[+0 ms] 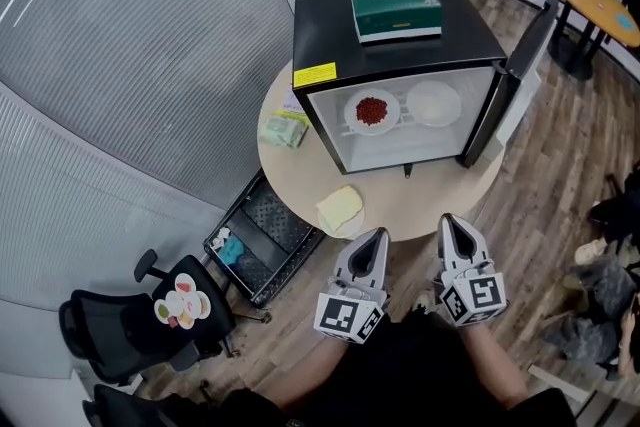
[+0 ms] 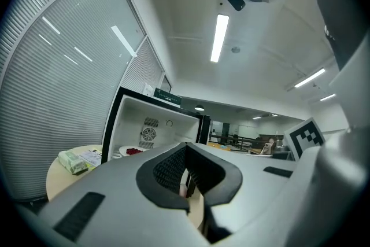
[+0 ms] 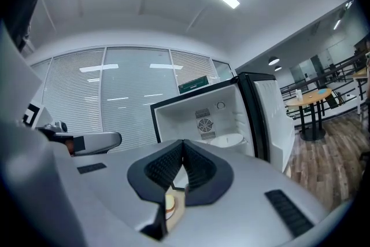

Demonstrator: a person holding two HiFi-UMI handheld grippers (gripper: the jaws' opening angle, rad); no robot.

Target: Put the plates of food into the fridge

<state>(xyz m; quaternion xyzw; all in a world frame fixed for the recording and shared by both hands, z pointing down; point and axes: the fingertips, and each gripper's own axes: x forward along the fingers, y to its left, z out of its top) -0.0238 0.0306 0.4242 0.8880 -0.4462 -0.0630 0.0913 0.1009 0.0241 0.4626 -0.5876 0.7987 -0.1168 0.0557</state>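
Observation:
A black mini fridge [image 1: 400,45] stands on a round beige table [image 1: 420,200] with its door [image 1: 520,65] swung open to the right. On its shelf sit a white plate of red food [image 1: 371,111] and, right of it, a pale plate [image 1: 434,103]. My left gripper [image 1: 376,237] and right gripper [image 1: 447,222] hover side by side over the table's near edge, both shut and empty. In the left gripper view my shut left gripper [image 2: 186,152] points at the fridge [image 2: 151,118] and the red food [image 2: 134,151]. From the right gripper view, the pale plate [image 3: 224,139] shows beyond my shut right gripper [image 3: 182,150].
A green box [image 1: 396,12] lies on the fridge top. A wrapped tissue pack [image 1: 286,129] and a yellow cloth [image 1: 340,210] lie on the table. A black crate [image 1: 262,240] and an office chair [image 1: 140,315] stand on the floor at left. A wooden table [image 1: 600,0] stands far right.

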